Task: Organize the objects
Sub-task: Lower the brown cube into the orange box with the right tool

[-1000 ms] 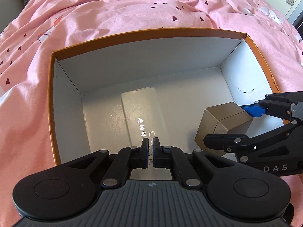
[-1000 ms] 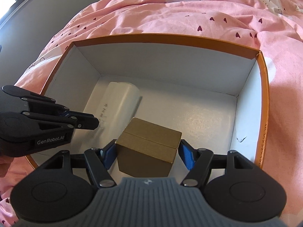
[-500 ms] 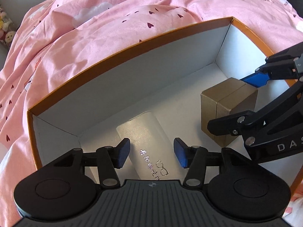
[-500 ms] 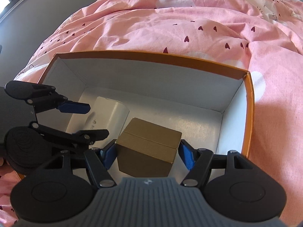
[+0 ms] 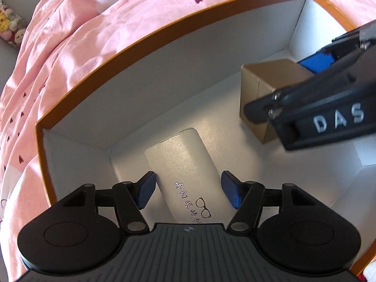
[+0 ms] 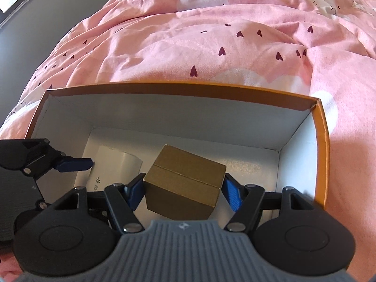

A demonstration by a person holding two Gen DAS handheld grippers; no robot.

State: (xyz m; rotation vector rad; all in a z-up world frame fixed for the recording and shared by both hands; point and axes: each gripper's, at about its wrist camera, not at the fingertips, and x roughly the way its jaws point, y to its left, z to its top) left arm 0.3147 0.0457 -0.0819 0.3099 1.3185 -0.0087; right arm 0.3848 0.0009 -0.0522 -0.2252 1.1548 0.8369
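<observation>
Both claws sit inside the orange-rimmed box (image 6: 320, 145), which lies on the pink bedspread (image 6: 211, 47). On my right claw (image 6: 183, 191) I see the two blue pads pressed against opposite sides of the small brown box (image 6: 185, 183); it is clamped on that box, which hangs tilted, one corner pointing down toward the white floor of the big box. From the left wrist view the same brown box (image 5: 260, 89) shows near the right-hand inner corner, with the right claw (image 5: 293, 87) reaching in from the right edge of the picture, one blue pad behind the box and a black finger across its front. I cannot tell whether the brown box touches the floor or hangs just above it.

My left claw (image 5: 188, 191) points down into the big box (image 5: 164, 37) with its jaws spread wide apart. The blue pads (image 5: 145, 190) stand on either side of the white case (image 5: 185, 162), which lies flat on the box floor, its long axis running away from the camera toward the far left corner. Silver characters and a small glasses drawing mark the near end of the case. The pads look close to its edges, yet I cannot tell if they touch. In the right wrist view the left claw (image 6: 77, 164) comes in low from the left, one blue finger over the white case (image 6: 117, 164), just beside the brown box.
</observation>
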